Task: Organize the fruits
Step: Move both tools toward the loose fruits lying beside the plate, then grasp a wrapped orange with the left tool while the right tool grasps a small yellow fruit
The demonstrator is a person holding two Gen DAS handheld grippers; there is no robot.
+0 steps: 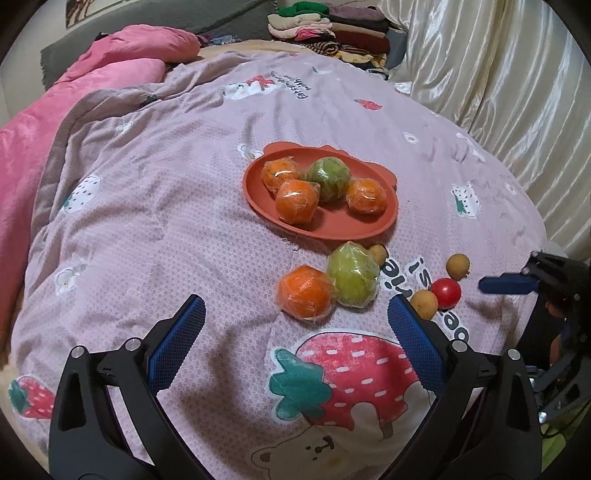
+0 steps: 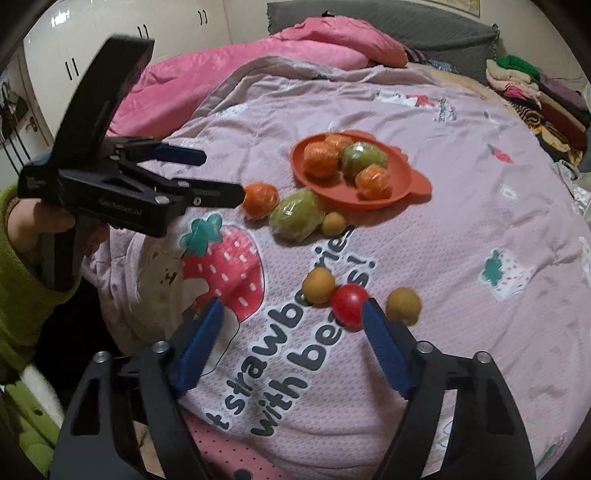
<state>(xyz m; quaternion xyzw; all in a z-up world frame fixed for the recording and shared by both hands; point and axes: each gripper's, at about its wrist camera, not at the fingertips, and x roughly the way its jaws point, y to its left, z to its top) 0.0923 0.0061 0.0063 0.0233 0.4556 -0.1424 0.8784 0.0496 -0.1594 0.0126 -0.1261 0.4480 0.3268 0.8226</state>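
Nearest us, our right tongs (image 2: 291,310) stand apart over the printed bedspread (image 2: 424,236) with nothing between the pads; the red tomato (image 2: 349,301) sits just beyond the right-hand pad, flanked by two small brown fruits (image 2: 318,284). Our left tongs (image 1: 295,306) are apart too, empty, and the wrapped orange (image 1: 304,291) lies just ahead of them, touching a wrapped green fruit (image 1: 352,275); a third small brown fruit (image 1: 378,253) rests behind it. Farther off, the orange plate (image 1: 332,225) holds three wrapped oranges and one green fruit. Beyond lie a pink blanket (image 1: 110,62) and folded clothes (image 1: 325,26).
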